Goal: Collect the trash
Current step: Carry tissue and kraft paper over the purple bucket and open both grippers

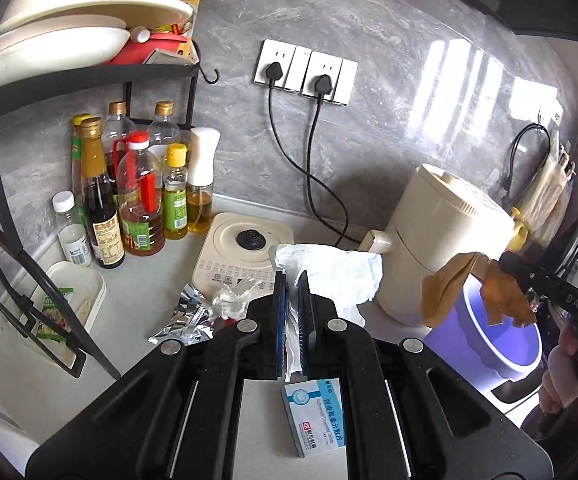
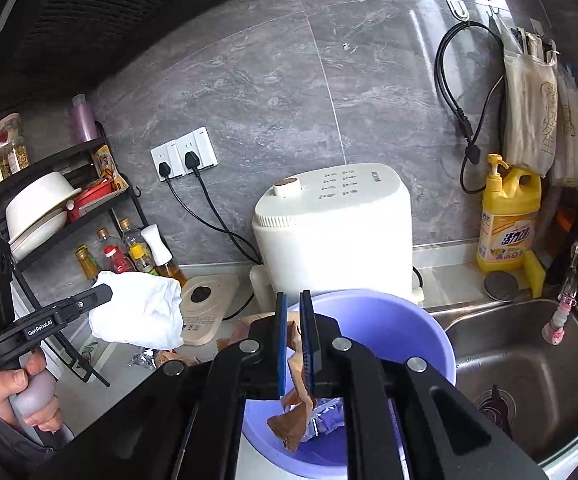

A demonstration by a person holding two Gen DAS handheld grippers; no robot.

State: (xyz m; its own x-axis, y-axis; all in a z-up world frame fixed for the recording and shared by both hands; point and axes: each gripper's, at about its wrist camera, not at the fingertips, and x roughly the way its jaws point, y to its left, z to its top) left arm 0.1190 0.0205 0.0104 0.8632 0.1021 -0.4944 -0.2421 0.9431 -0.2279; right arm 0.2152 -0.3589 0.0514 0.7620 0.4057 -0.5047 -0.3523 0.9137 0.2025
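Observation:
My left gripper (image 1: 292, 276) is shut on a crumpled white tissue (image 1: 329, 276), held up above the counter; the right wrist view shows the same tissue (image 2: 141, 312) at that gripper's tip (image 2: 107, 290). My right gripper (image 2: 293, 296) is shut on a torn piece of brown paper (image 2: 295, 412), which hangs over the open purple bin (image 2: 409, 312). From the left wrist view the brown paper (image 1: 449, 288) dangles from the right gripper (image 1: 505, 260) above the bin (image 1: 469, 360). A silver foil wrapper (image 1: 189, 316), a clear plastic scrap (image 1: 233, 300) and a blue-white medicine box (image 1: 317, 412) lie on the counter.
Several oil and sauce bottles (image 1: 141, 208) stand under a black dish rack (image 1: 89, 76) at the left. A cream kettle base (image 1: 245, 248) and a cream appliance (image 2: 329, 236) sit at the wall, with cords running to sockets. To the right are a steel sink (image 2: 529, 360) and a yellow detergent bottle (image 2: 509, 220).

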